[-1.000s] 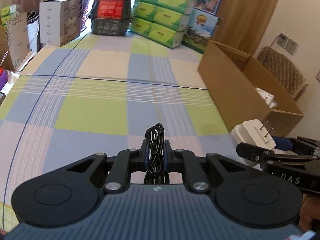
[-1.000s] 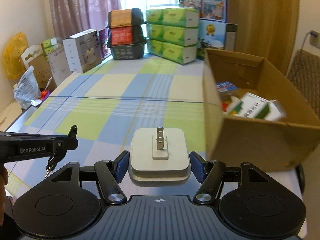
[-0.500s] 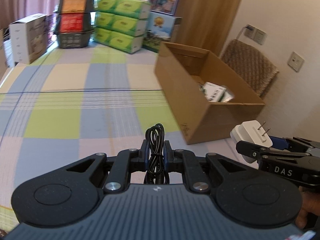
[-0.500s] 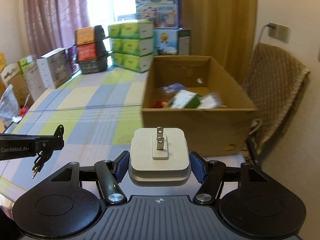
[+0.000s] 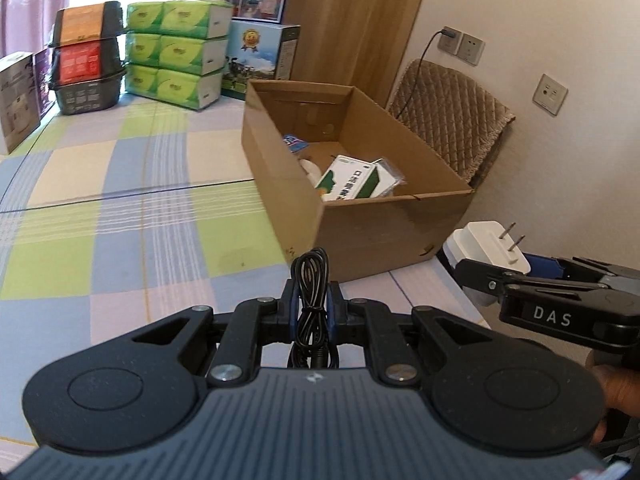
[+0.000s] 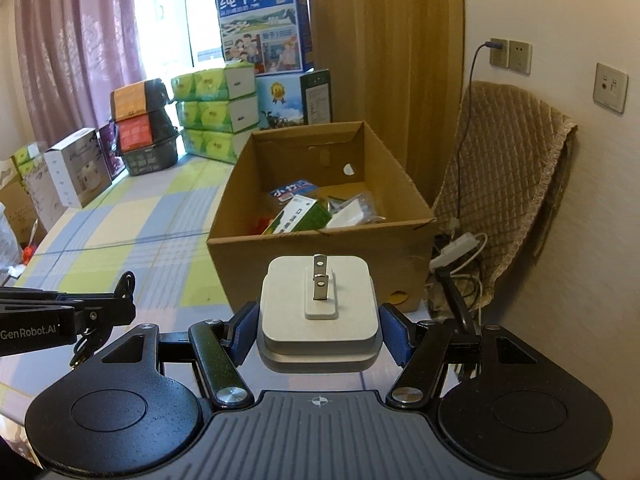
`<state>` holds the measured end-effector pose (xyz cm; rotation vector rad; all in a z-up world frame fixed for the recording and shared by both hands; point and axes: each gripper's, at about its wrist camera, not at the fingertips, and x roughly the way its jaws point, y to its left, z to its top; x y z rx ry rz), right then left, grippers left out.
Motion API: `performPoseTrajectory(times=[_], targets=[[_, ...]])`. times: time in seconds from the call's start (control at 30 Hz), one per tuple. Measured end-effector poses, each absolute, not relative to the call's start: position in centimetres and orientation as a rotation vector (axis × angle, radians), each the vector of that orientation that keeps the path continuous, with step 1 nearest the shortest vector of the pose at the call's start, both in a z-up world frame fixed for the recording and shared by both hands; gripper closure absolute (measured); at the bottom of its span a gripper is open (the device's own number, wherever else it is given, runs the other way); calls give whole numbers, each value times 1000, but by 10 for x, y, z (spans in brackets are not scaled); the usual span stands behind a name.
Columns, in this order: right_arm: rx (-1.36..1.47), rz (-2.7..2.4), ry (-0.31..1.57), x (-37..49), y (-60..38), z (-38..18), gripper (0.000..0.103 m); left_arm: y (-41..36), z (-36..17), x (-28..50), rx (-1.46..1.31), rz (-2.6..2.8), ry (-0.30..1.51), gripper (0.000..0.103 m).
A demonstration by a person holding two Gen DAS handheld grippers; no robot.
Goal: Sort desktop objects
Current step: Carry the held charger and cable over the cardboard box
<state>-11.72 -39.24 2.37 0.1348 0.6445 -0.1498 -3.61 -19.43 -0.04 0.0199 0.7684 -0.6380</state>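
Since a second ago both views have swung right, so the cardboard box [image 6: 320, 216], then off at the right edge of the picture, now sits straight ahead and nearer, its open top facing me.

Nearest to me, my left hand-held gripper [image 5: 311, 306] is pinching a coiled black cable [image 5: 310, 280], the loop standing up between the pads. My right hand-held gripper [image 6: 318, 326] is clamped on a white plug adapter [image 6: 319, 306] across its sides, its two prongs pointing forward. Both loads hang in the air above the near right part of the table [image 5: 120, 200], just short of the box's near wall.

Farther on, the box stands at the table's right edge and already holds several things: a green-and-white carton [image 5: 352, 180], a blue packet [image 5: 294, 142] and some clear wrappers. I judge the sorting well advanced. The checked cloth shows nothing loose on it in either view, so what is left seems to be carrying these two pieces over the rim and releasing them inside.

At the far edge, stacked tissue packs [image 5: 178, 52] and boxes line the window.
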Motion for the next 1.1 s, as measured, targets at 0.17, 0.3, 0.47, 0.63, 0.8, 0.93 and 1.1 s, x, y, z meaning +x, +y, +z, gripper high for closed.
performPoseTrajectory(times=[0.17,0.3,0.47,0.63,0.8,0.93,1.1], targets=[[145,-159,632,-117,-403,28,41,-208,4,-34,25,-654,767,93],[154,-174,623,-117,-414,31,41,-220,8,-35,29,-671,766,93],[162,-187,615,-118,-428,32,41,-235,12,-34,40,-693,762,93],[163,-193,608,-116,-438,35,41,-249,18,-33,47,-711,753,93],[161,-199,601,-113,-447,37,41,-261,23,-28,49,-721,746,93],[158,-199,597,-108,-453,39,41,-269,26,-24,47,-729,744,93],[149,-194,591,-100,-457,43,41,-277,28,-16,41,-734,746,93]])
